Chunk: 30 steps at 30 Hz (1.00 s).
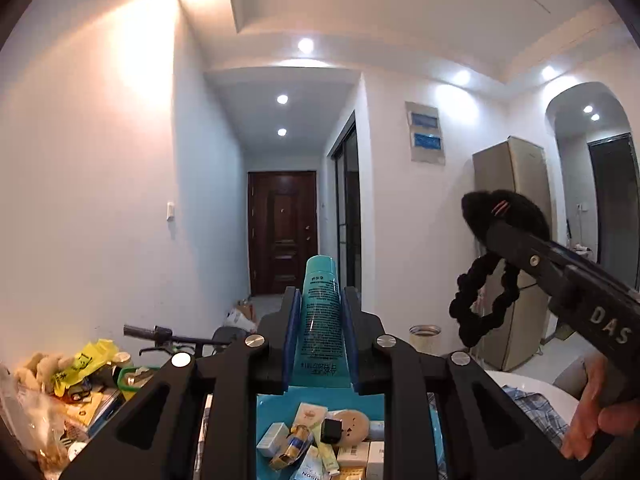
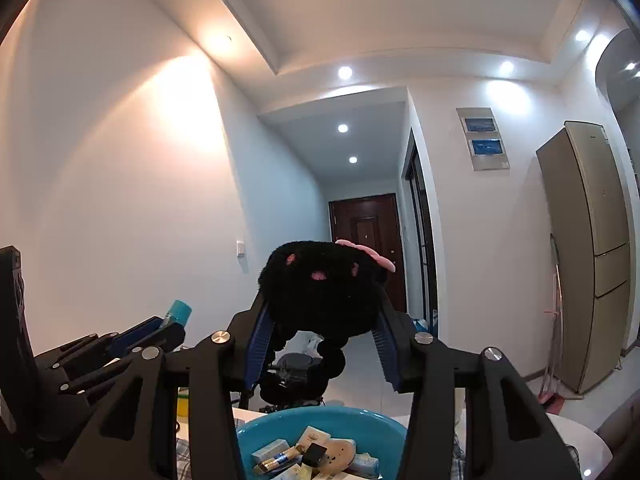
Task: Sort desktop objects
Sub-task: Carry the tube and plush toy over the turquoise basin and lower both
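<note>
left gripper [image 1: 320, 304] jaws grasp teal tube [image 1: 321, 320]; right gripper [image 2: 322, 320] jaws grasp black plush [image 2: 322, 284].

Few words to read here

We read white capitals "DAS" along the black body of the right gripper [image 1: 490, 222] in the left wrist view. Fine print runs down the teal tube [image 1: 322, 320], too small for us to make out. On a small pack [image 1: 310, 470] in the blue basin [image 1: 276, 400] we catch cut-off letters like "NO".
</note>
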{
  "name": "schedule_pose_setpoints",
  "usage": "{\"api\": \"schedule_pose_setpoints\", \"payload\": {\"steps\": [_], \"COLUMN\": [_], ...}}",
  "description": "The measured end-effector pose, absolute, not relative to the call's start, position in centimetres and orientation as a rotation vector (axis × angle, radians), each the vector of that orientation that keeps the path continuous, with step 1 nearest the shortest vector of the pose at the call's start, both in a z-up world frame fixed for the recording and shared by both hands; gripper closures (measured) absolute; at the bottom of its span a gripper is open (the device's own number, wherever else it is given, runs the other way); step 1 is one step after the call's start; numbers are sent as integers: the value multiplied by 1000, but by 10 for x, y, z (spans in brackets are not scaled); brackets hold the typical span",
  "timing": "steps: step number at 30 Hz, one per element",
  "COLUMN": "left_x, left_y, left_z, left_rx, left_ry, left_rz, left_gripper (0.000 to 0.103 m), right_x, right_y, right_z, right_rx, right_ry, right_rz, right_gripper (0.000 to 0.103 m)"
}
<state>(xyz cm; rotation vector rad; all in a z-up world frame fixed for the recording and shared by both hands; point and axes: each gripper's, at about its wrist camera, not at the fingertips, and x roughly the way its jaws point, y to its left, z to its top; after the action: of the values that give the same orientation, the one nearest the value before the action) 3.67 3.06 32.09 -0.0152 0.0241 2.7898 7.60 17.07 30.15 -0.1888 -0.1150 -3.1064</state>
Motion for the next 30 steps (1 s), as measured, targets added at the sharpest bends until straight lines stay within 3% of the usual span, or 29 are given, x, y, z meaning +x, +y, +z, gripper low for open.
{"api": "schedule_pose_setpoints", "payload": {"steps": [9, 30], "left_x": [-11, -119], "left_y": [40, 53], "left_z": [307, 238], "left_rx": [-161, -584], "left_ry": [26, 18], "left_rz": [2821, 2840], "left_gripper": [81, 81], "right_x": [48, -71], "right_y": [168, 202], "right_z": [292, 226], "right_rx": [-82, 533], "right_ry": [-65, -97], "right_rz": [-3116, -3091], "right_gripper": [57, 56]}}
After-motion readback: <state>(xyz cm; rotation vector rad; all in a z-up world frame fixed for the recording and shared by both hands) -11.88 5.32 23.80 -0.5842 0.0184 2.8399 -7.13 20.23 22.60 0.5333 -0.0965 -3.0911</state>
